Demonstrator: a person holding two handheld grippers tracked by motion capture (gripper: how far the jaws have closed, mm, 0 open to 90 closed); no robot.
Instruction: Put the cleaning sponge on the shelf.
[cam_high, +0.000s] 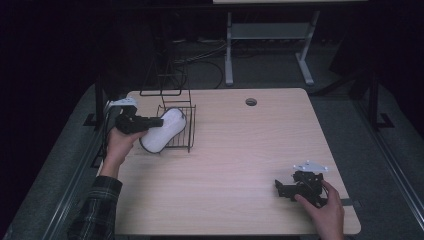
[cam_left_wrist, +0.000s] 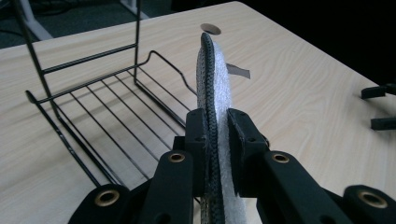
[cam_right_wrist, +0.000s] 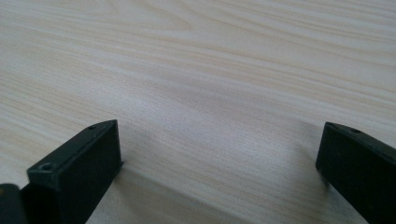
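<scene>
A flat white oval pad (cam_high: 162, 132) with a dark edge is held on its edge at the table's left. My left gripper (cam_high: 156, 121) is shut on its near end. In the left gripper view the pad (cam_left_wrist: 214, 70) stands upright between the jaws of the left gripper (cam_left_wrist: 217, 126), with a small tag on its right side. It sits against the front right of a black wire rack (cam_high: 191, 127), whose wires (cam_left_wrist: 88, 58) lie to the pad's left. My right gripper (cam_high: 280, 187) rests at the front right, open over bare wood (cam_right_wrist: 219, 158), and appears far off as the right gripper (cam_left_wrist: 379, 107).
The light wooden table (cam_high: 240, 150) has a round cable hole (cam_high: 251, 102) near its back edge. A tall wire frame (cam_high: 165, 75) rises behind the rack. Beyond the table stand a white desk frame (cam_high: 270, 45) and cables on the dark floor.
</scene>
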